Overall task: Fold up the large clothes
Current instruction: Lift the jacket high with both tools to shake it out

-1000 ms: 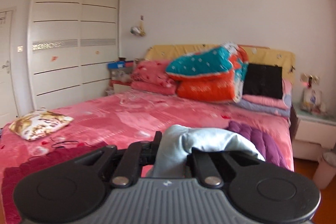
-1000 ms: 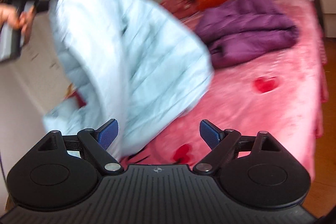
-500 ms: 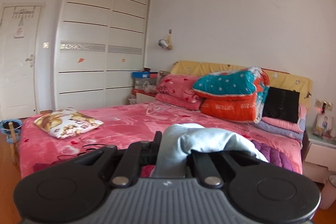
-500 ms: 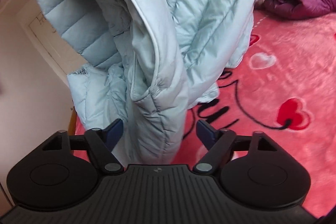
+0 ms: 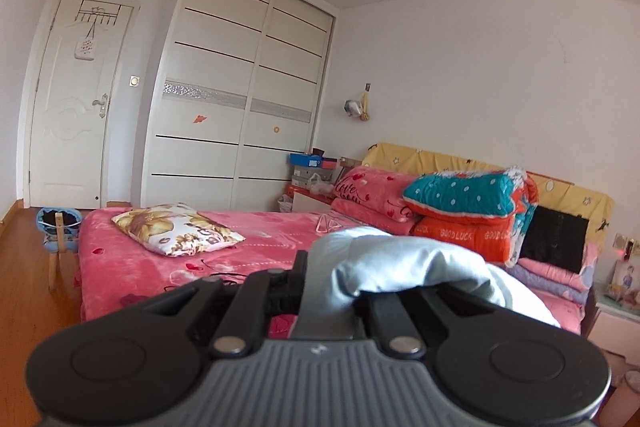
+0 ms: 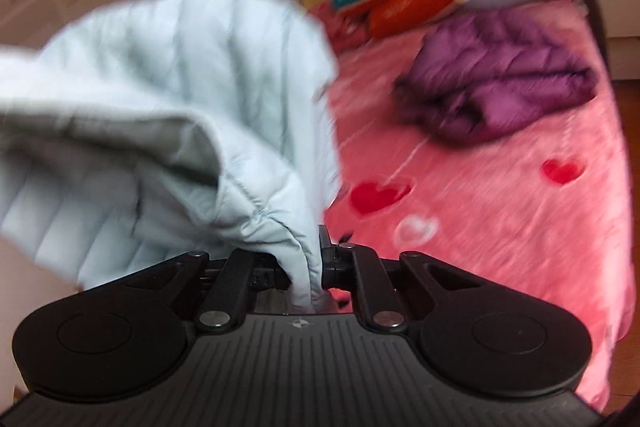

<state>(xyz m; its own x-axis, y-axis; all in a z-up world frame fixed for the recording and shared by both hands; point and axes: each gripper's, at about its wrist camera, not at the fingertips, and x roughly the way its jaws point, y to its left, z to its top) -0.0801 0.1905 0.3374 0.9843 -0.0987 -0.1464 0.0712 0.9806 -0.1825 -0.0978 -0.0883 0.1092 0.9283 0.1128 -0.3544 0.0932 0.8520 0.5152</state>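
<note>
Since the earlier frame, right gripper has closed on the pale blue jacket. Left gripper also clamps the jacket, held above the bed. Folding not started; a purple jacket lies crumpled nearby.

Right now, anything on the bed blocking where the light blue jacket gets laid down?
Partly. Both grippers, left and right, are shut on the light blue jacket, held off the bed. A purple jacket lies crumpled further up, towards the pillows. The near stretch of pink blanket looks bare; what lies under the hanging jacket is hidden.
</note>
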